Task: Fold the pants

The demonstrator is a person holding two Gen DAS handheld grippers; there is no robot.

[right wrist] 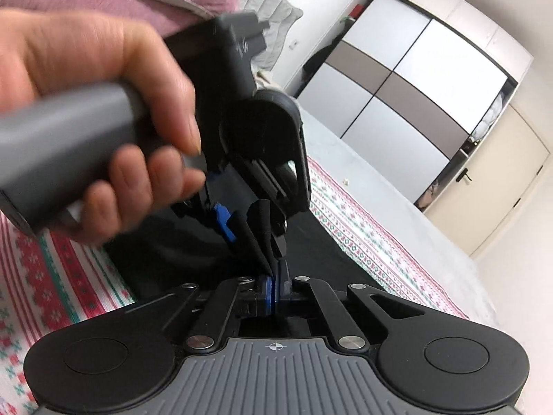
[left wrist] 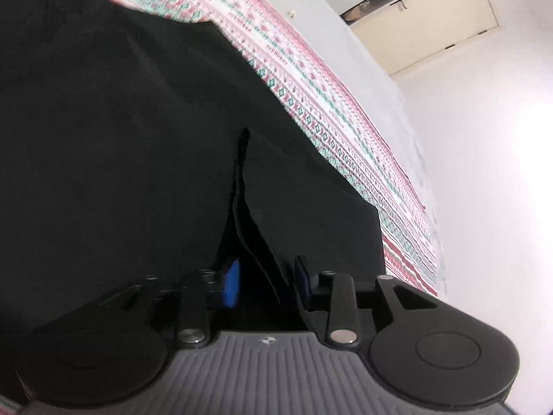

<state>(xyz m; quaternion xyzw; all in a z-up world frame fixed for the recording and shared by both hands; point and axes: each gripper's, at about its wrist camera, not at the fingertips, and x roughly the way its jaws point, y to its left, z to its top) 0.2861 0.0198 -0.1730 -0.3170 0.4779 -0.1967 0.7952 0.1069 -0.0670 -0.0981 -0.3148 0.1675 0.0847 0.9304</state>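
Both grippers, left [left wrist: 266,282] and right [right wrist: 275,292], clench pants [left wrist: 121,138] edge on bedspread [left wrist: 345,131]; folding unfinished.

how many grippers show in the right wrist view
2: the right gripper at bottom centre, shut on the black pants; the left gripper just above it, held by a hand.

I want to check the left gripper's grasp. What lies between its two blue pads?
A fold of the black pants runs up between the left gripper's blue pads; the left wrist view shows this.
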